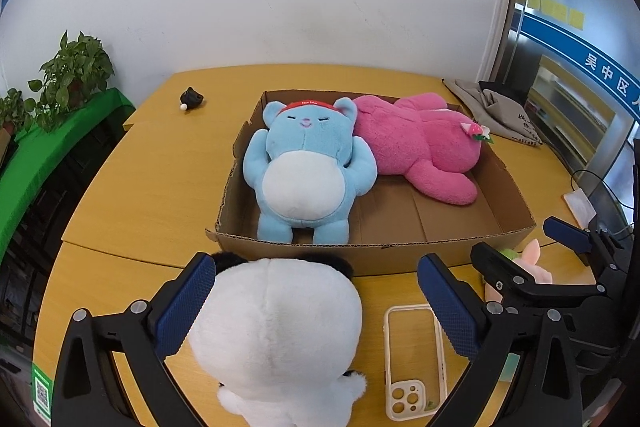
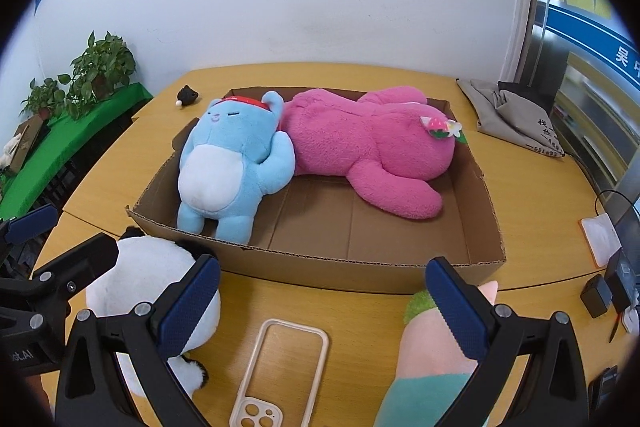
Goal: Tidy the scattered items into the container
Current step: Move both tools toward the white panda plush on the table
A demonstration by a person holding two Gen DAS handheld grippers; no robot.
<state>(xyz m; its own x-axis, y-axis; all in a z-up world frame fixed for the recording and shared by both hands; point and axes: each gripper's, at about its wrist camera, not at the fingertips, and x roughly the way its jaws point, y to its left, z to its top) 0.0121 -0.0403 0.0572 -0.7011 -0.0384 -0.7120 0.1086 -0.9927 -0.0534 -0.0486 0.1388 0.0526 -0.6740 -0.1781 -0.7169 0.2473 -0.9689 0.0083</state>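
A shallow cardboard box (image 1: 400, 255) (image 2: 360, 271) on the wooden table holds a blue plush bear (image 1: 304, 171) (image 2: 232, 163) and a pink plush (image 1: 420, 147) (image 2: 368, 147). A white panda plush (image 1: 276, 331) (image 2: 132, 275) sits in front of the box, between the wide-open fingers of my left gripper (image 1: 316, 303), touching the left pad. A pink and green plush (image 2: 432, 355) (image 1: 524, 263) lies by the right pad of my open right gripper (image 2: 324, 303). A clear phone case (image 1: 412, 359) (image 2: 280, 371) lies flat between the two plushes.
A small black toy (image 1: 191, 98) (image 2: 187, 95) sits at the table's far left. A grey cloth bag (image 1: 496, 111) (image 2: 516, 119) lies at the far right. Potted plants (image 1: 68, 75) stand on a green-covered shelf at left. Cables and small devices (image 2: 608, 287) lie at the right edge.
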